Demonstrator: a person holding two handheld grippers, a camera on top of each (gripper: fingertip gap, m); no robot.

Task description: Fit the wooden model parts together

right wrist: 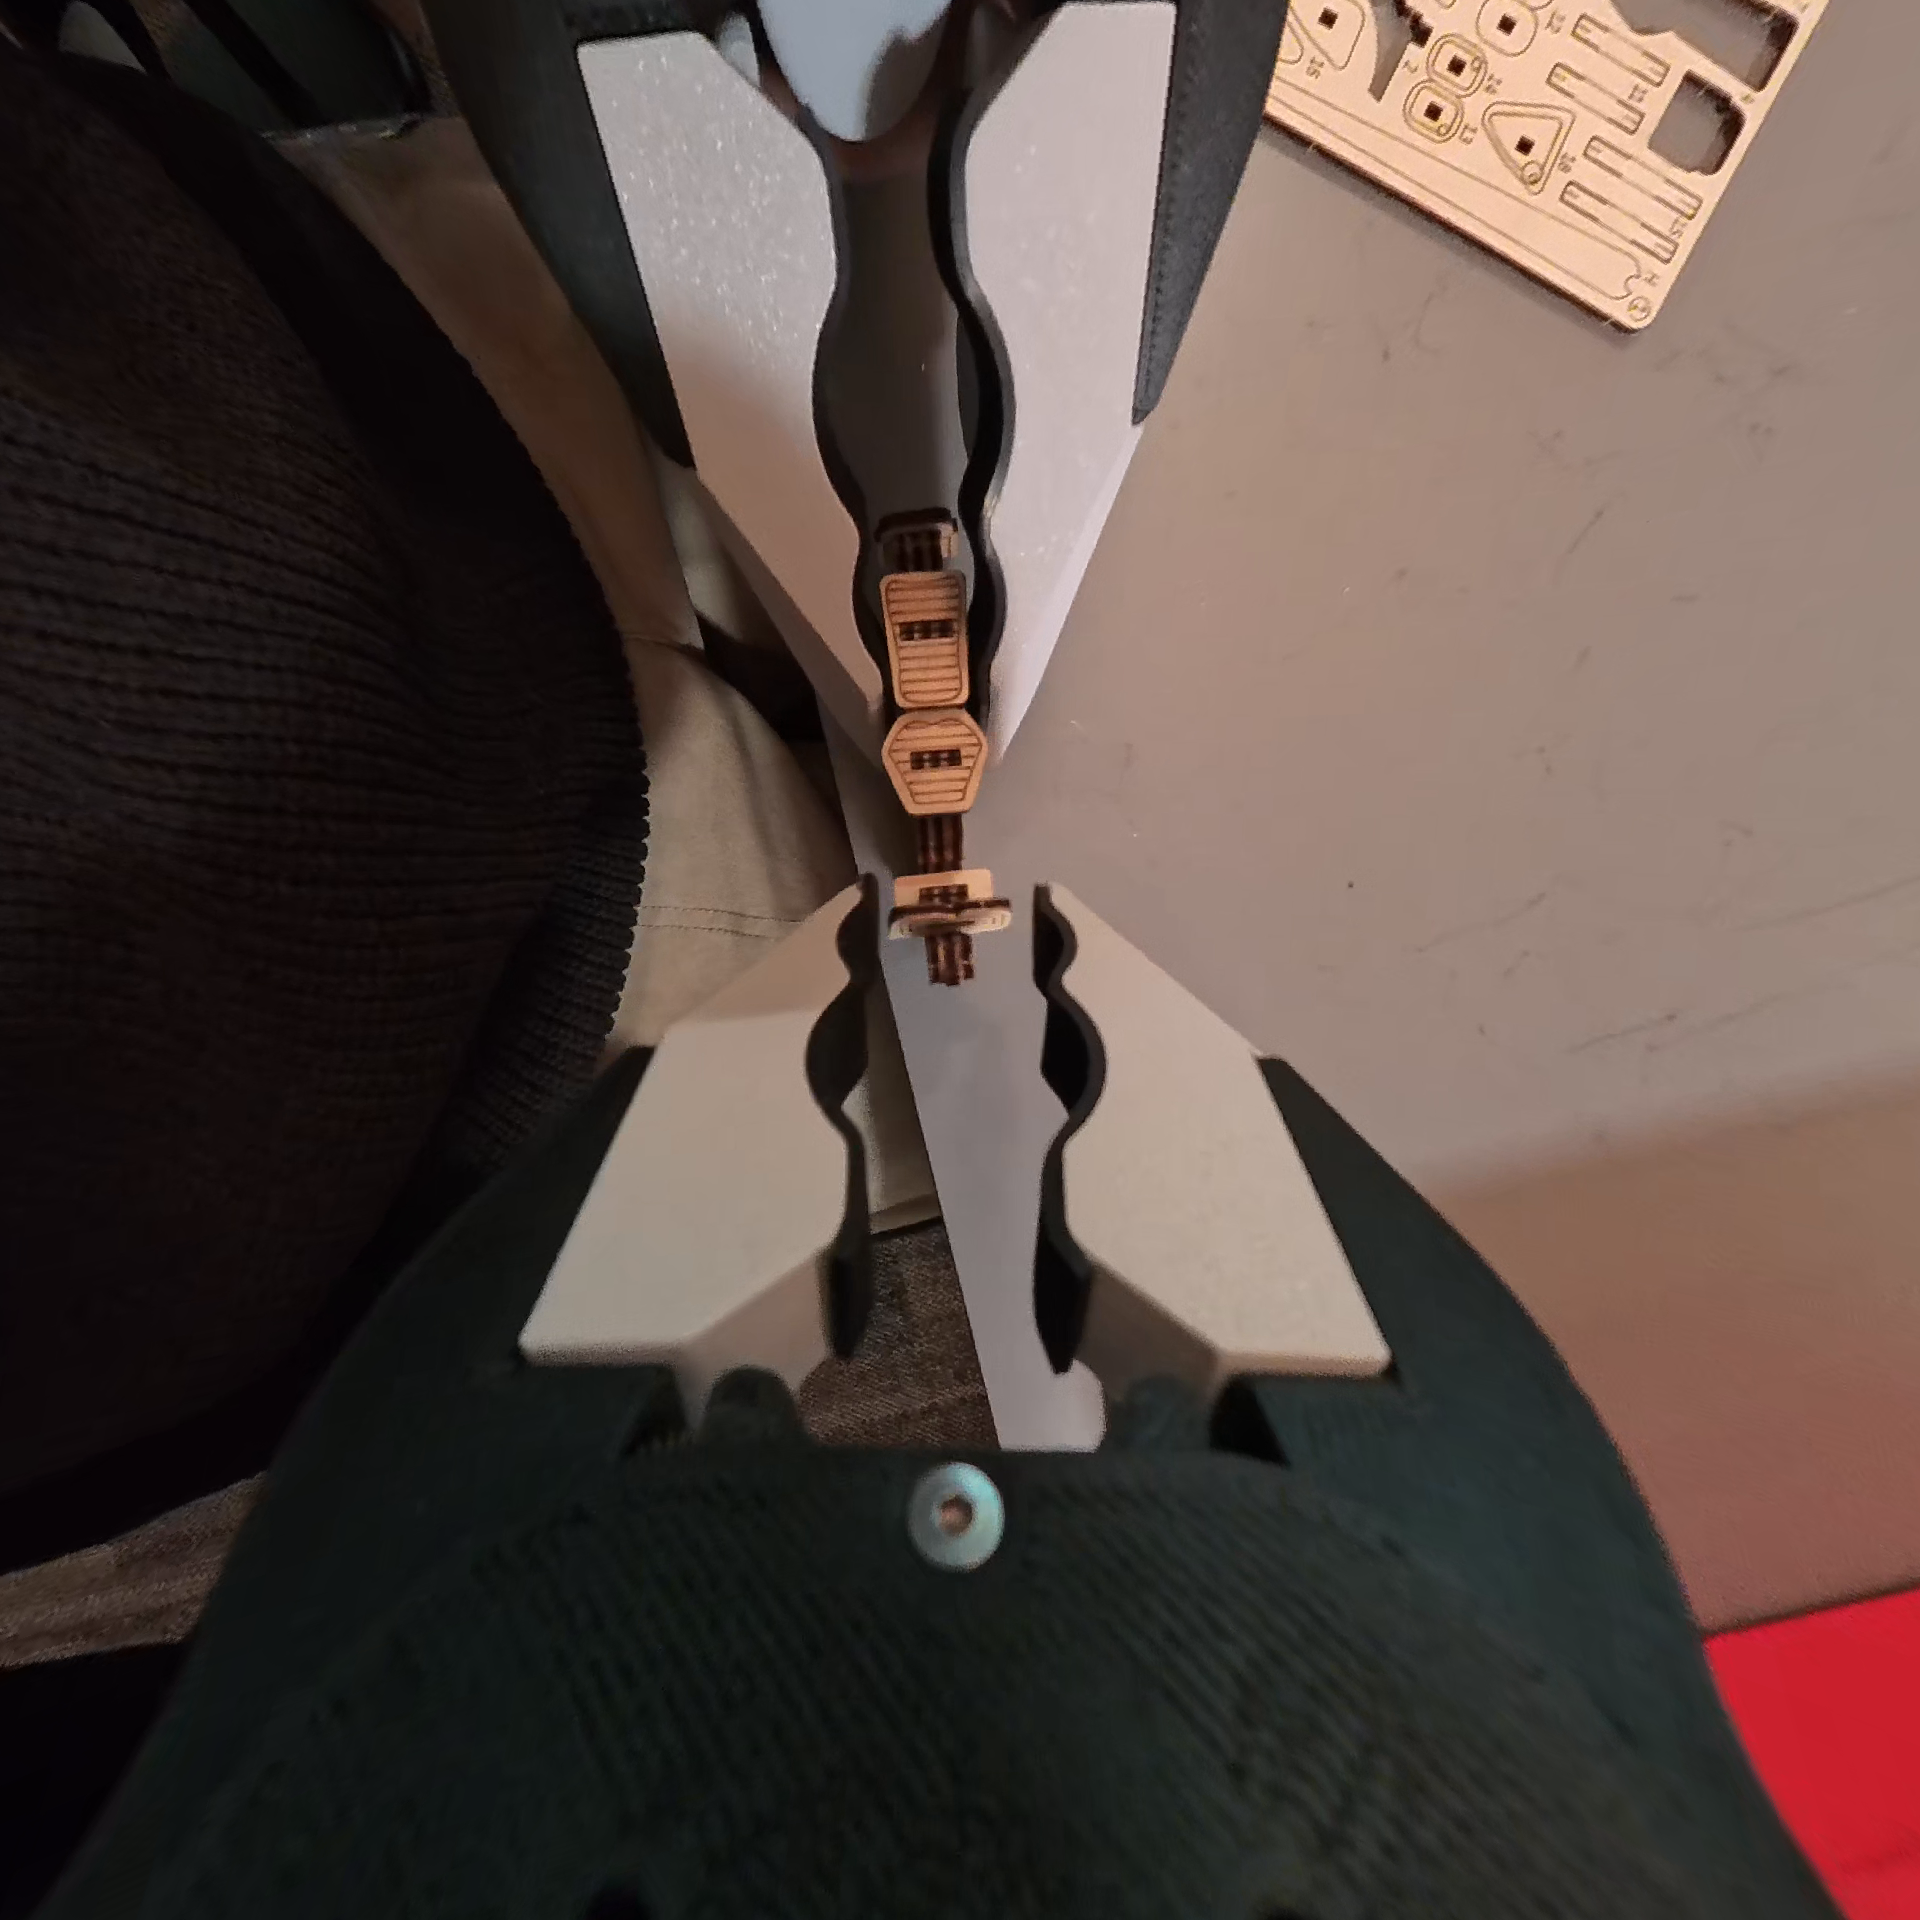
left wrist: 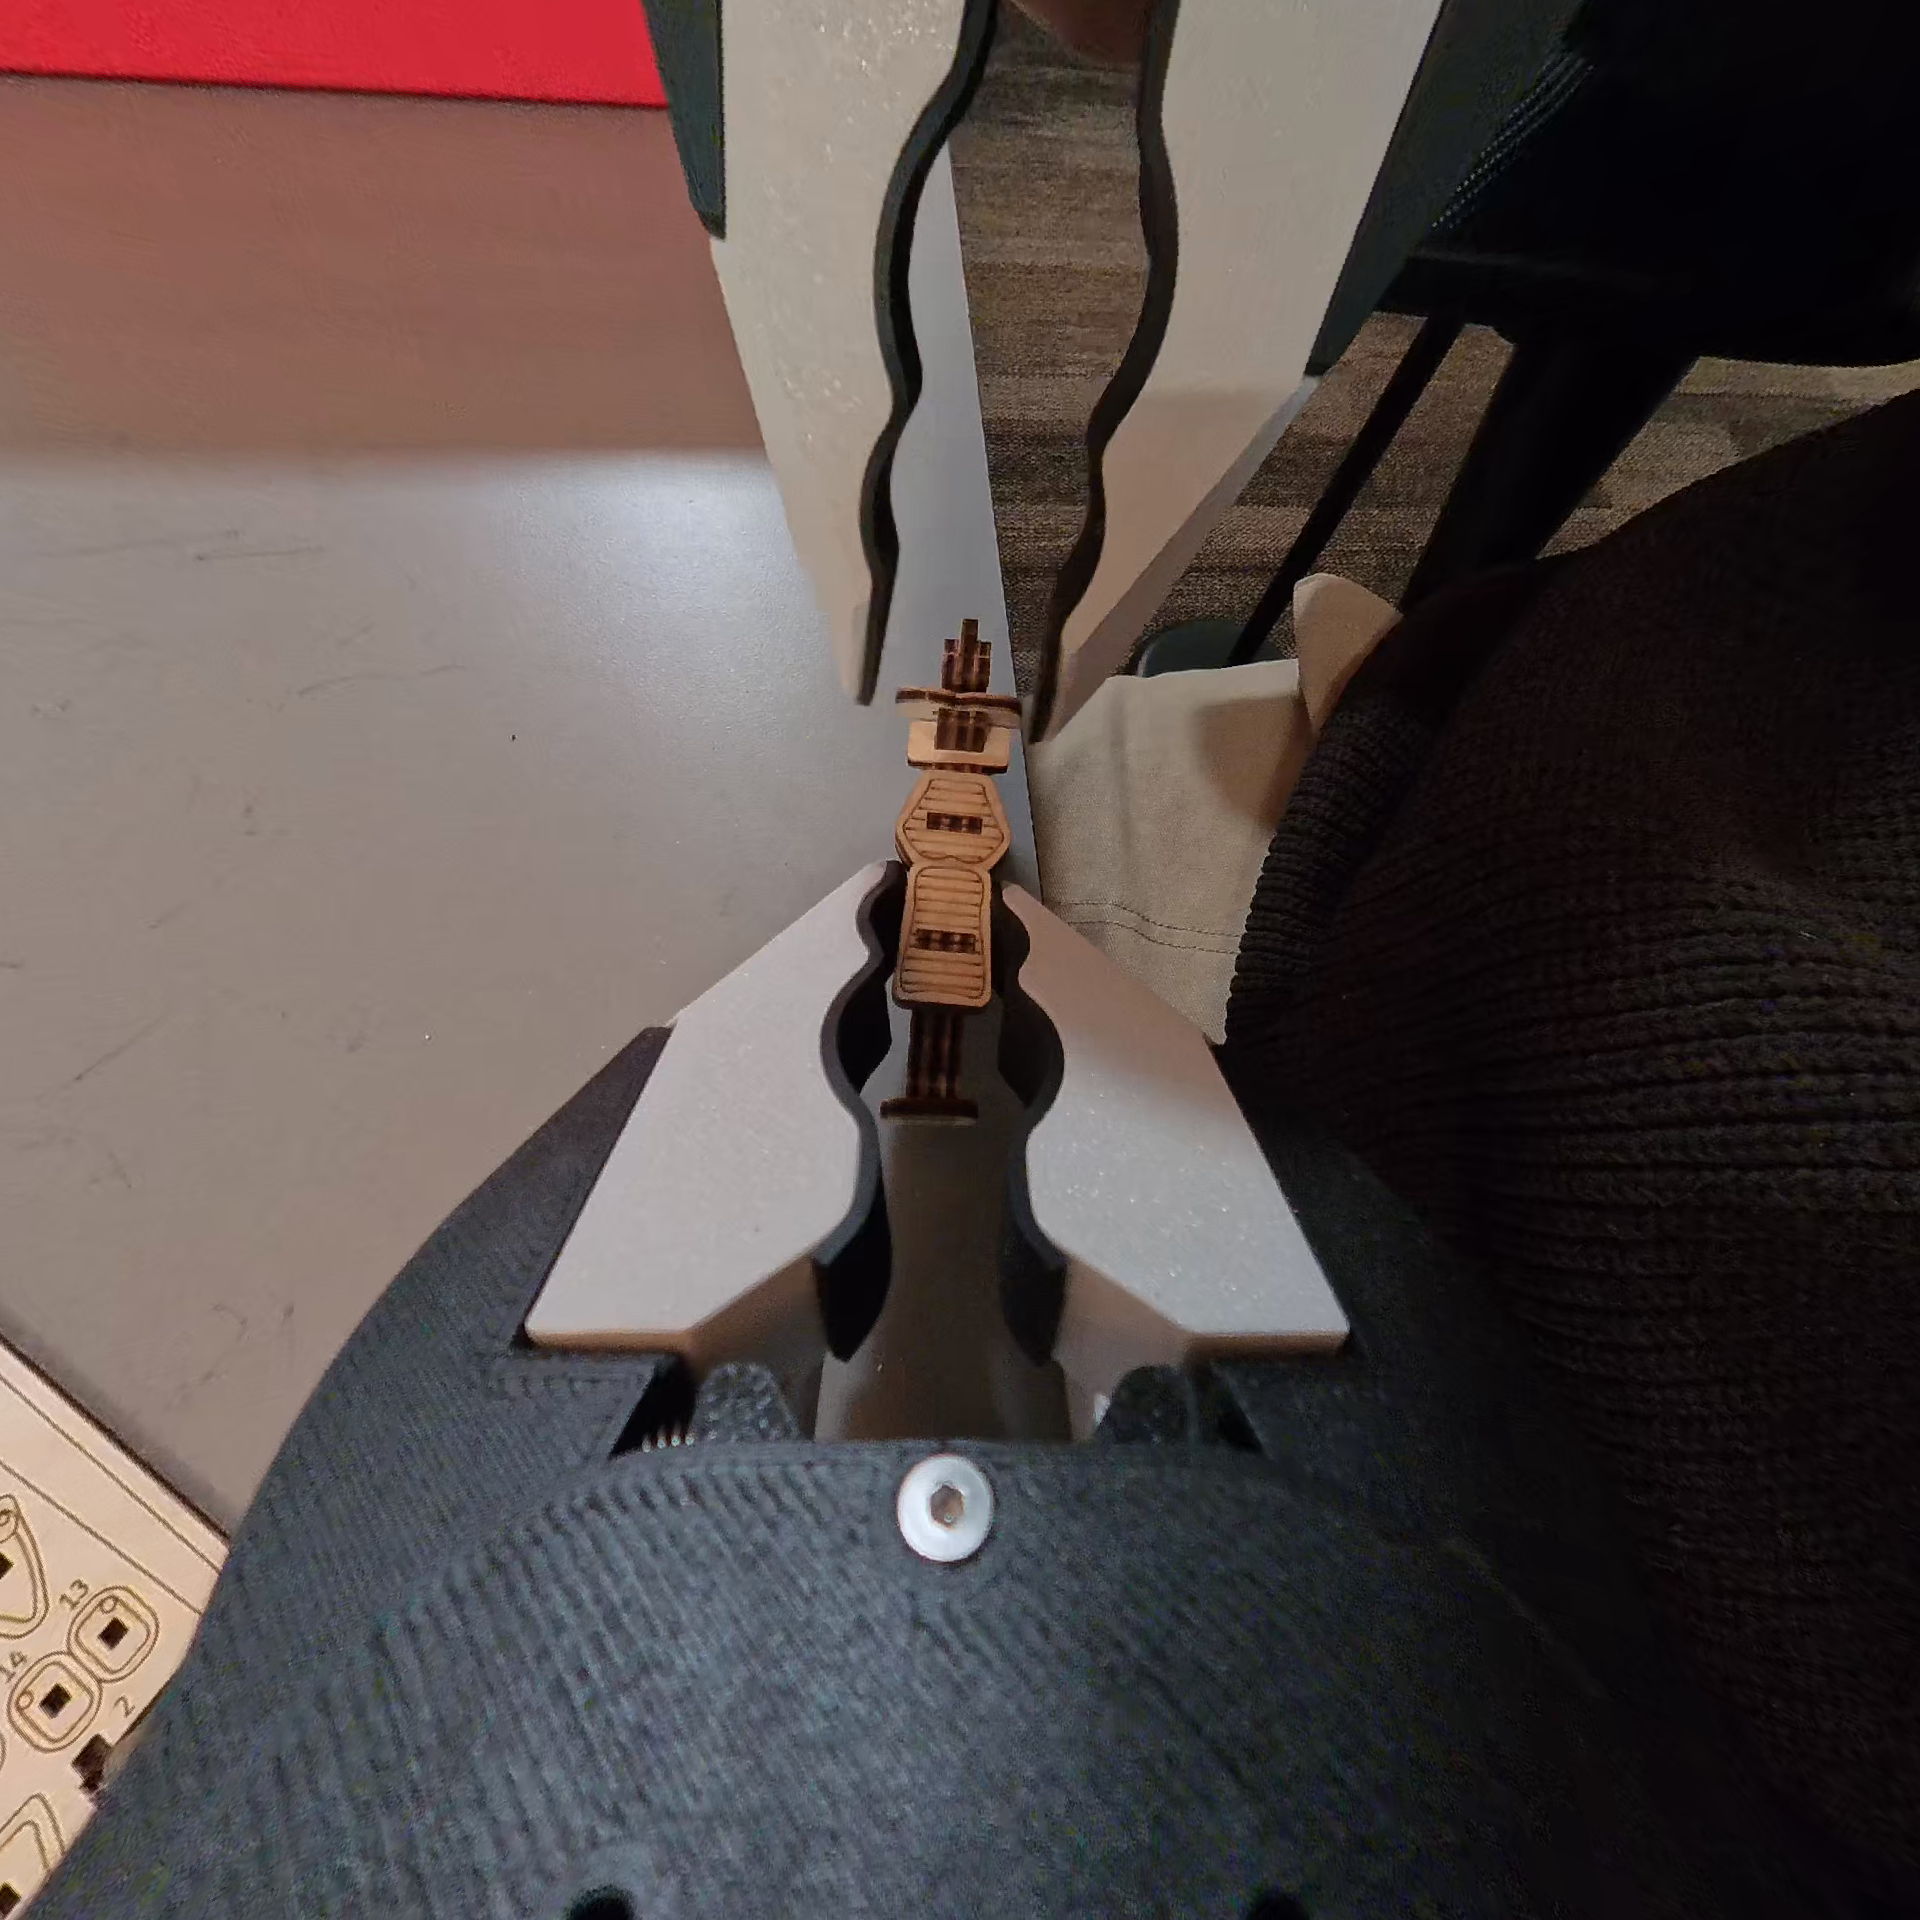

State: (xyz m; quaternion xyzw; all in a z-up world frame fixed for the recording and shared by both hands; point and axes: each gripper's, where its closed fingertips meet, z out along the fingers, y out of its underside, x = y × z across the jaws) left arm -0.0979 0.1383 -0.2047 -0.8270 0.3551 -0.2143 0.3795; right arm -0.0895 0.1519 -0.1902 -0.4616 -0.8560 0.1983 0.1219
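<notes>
The wooden model (left wrist: 940, 935) is a thin dark-edged spine with several small engraved plates slotted along it. My left gripper (left wrist: 948, 894) is shut on its lower plates and holds it above the table edge. It also shows in the right wrist view (right wrist: 925, 644), where the left gripper (right wrist: 925, 727) comes in from the top. My right gripper (right wrist: 953, 888) is open, its tips on either side of the small end plate (right wrist: 951, 914) with a gap on each side. In the left wrist view the right gripper (left wrist: 951, 712) reaches in from the top.
A grey table (left wrist: 364, 779) lies under the left side. A laser-cut wooden parts sheet (right wrist: 1507, 135) lies on it, also at the left wrist view's lower left (left wrist: 62, 1662). A red mat (left wrist: 312, 42) is beyond. A person's dark knit sleeve (left wrist: 1558, 1039) and beige trousers (left wrist: 1143, 810) are close by. The tips of both grippers are at nearly the same place.
</notes>
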